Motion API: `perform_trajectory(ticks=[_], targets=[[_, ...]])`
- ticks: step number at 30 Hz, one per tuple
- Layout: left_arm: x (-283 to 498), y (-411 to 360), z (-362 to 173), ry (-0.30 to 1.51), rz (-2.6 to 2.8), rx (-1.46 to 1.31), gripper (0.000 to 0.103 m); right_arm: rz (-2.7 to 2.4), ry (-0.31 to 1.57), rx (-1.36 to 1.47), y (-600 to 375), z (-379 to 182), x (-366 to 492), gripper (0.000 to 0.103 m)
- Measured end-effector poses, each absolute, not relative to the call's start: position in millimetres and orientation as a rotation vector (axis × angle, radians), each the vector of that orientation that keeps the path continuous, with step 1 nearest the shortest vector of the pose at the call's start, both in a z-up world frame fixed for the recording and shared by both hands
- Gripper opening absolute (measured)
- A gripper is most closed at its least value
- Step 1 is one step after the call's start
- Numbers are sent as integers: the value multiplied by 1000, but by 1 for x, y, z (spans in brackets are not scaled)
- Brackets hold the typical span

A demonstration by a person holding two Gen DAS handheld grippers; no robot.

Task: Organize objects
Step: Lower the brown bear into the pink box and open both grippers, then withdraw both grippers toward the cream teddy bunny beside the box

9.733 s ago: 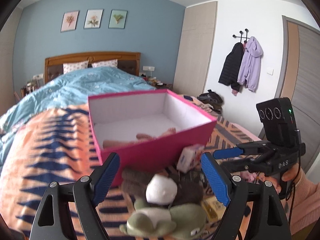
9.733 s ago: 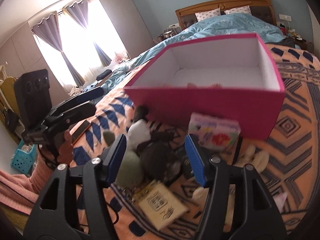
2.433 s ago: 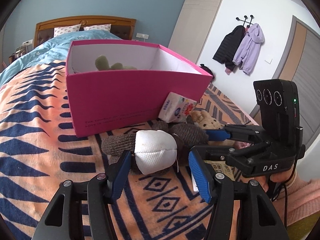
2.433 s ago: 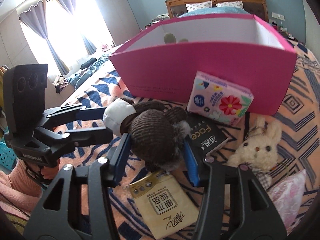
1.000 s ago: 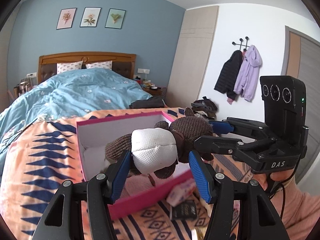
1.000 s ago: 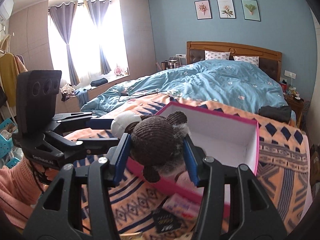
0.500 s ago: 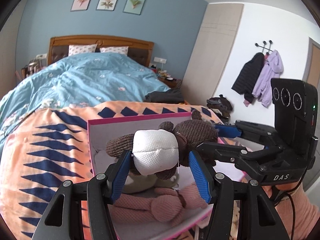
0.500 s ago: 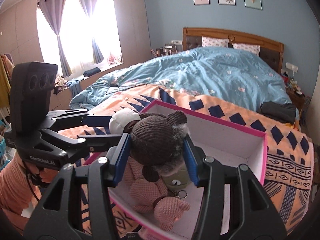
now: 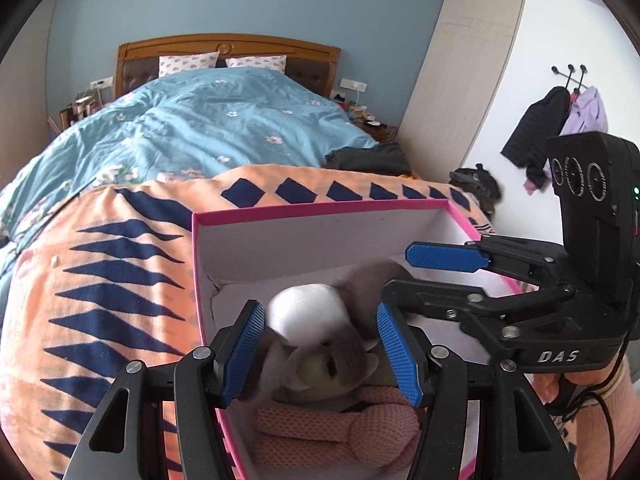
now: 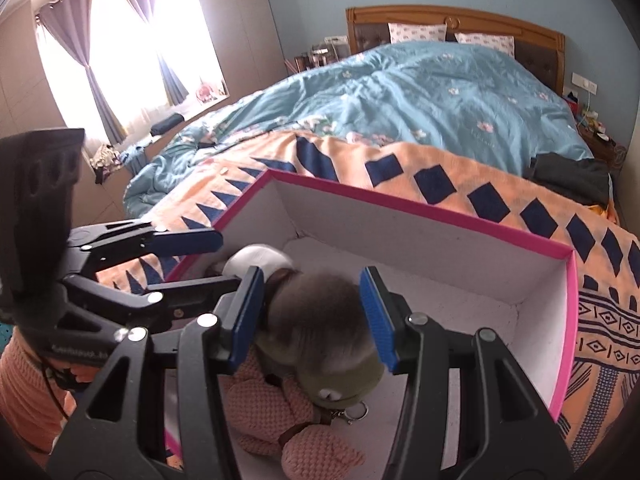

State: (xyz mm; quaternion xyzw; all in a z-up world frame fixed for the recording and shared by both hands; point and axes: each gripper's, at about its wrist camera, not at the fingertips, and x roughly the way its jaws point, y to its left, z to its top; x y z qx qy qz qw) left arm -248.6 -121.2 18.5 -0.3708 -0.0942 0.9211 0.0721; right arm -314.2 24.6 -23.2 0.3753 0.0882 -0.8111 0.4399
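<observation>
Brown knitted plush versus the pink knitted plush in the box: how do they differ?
The brown knitted plush is blurred, lying on top between both grippers; the pink knitted plush lies sharp underneath on the pink box floor. The brown one has a white end, the pink one none. Both are knitted.

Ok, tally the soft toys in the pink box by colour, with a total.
Brown and white toy: 1
Green toy: 1
Pink knitted toy: 1
Total in the pink box: 3
</observation>
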Motion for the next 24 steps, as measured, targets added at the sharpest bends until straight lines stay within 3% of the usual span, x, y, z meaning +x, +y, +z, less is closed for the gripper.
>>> perform_trajectory(ticks=[10, 17, 24], targets=[[-237, -120, 21, -276, 2784, -1052, 62, -2006, 211, 965, 28, -29, -309, 53], [-210, -112, 32, -263, 2800, -935, 79, -1991, 129, 947, 47, -24, -298, 53], [-174, -98, 46, -233, 2817, -798, 89, -1970, 69, 907, 65, -19, -275, 53]])
